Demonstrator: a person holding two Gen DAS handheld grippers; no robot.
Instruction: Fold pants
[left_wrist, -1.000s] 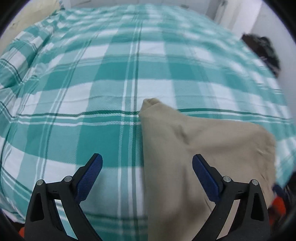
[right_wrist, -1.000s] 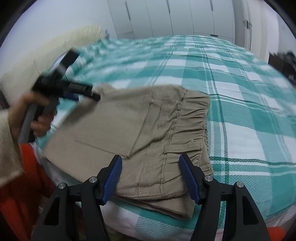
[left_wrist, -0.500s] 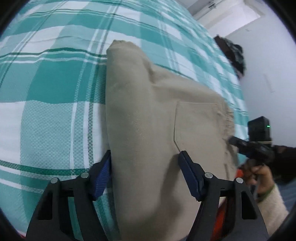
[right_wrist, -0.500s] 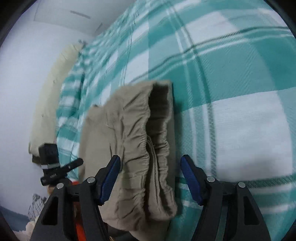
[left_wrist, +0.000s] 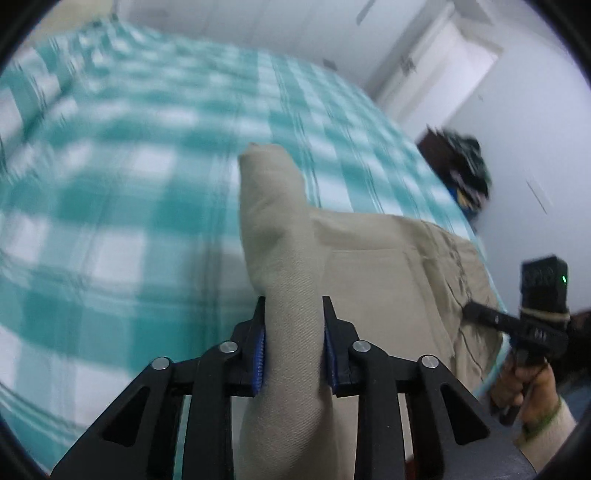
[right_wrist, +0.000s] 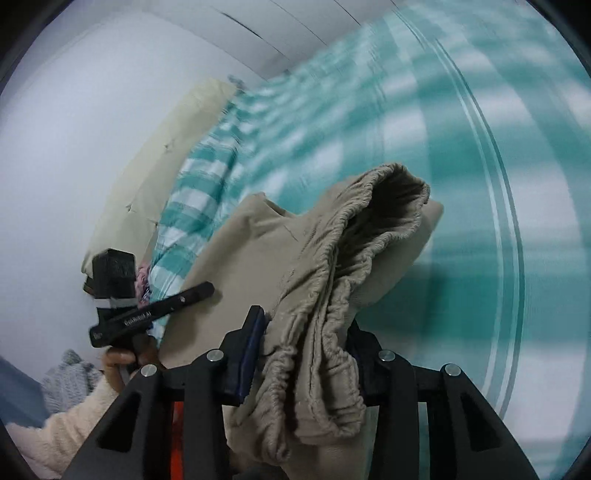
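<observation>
The beige pants (left_wrist: 388, 266) are folded and lifted off the teal plaid bed (left_wrist: 110, 184). My left gripper (left_wrist: 293, 339) is shut on the folded leg edge of the pants, which sticks up between its blue pads. My right gripper (right_wrist: 306, 347) is shut on the gathered elastic waistband (right_wrist: 340, 295) of the pants (right_wrist: 251, 258). The right gripper (left_wrist: 517, 325) shows at the right of the left wrist view. The left gripper (right_wrist: 155, 314) shows at the left of the right wrist view.
The bed (right_wrist: 480, 166) fills both views and is blurred by motion. A cream headboard (right_wrist: 155, 162) is at its far side. A dark pile (left_wrist: 461, 173) sits by the bed's right edge. White closet doors (left_wrist: 436, 62) stand behind.
Both grippers have closed on the pants, left on the folded leg edge and right on the waistband, and have lifted the pants off the bed. Both views are tilted and moving.
</observation>
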